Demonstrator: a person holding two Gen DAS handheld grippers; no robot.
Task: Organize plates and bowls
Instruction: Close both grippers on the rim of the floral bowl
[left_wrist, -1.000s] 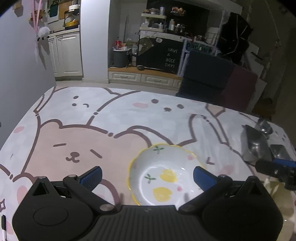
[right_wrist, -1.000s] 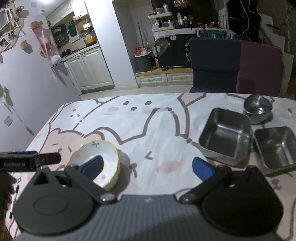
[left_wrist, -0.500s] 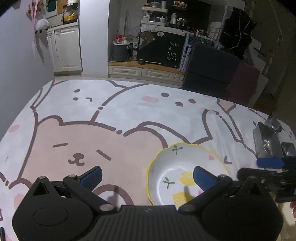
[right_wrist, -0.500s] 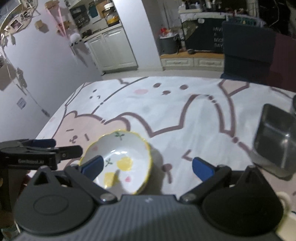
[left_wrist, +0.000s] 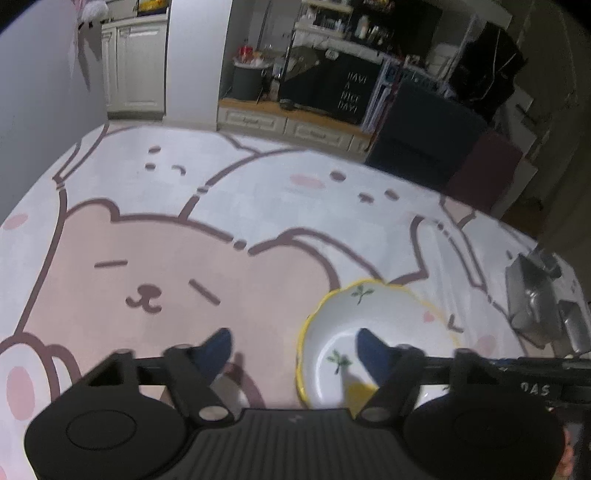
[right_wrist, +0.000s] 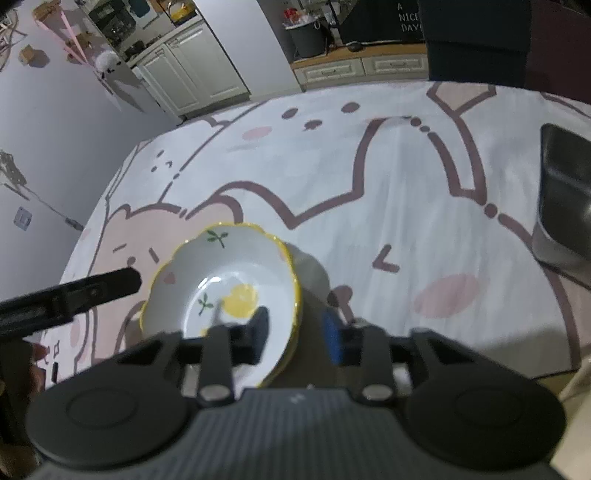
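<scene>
A yellow-rimmed floral bowl (right_wrist: 225, 284) is straddled at its near right rim by the right gripper (right_wrist: 297, 330), whose jaws have just been closing. The left gripper (right_wrist: 70, 299) is seen just beside the bowl's left edge, on a cartoon-bear tablecloth (right_wrist: 369, 206).

Our left tongs (left_wrist: 293, 349) tilt steeply down, blue fingertips (left_wrist: 369, 347) parted, and their jaws have just been closing, one pad inside the bowl (left_wrist: 388, 314) and the other outside its rim. Our right tongs (right_wrist: 297, 330) tilt down too; their jaws have just narrowed astride the bowl's near rim, not visibly pressing it.
</scene>
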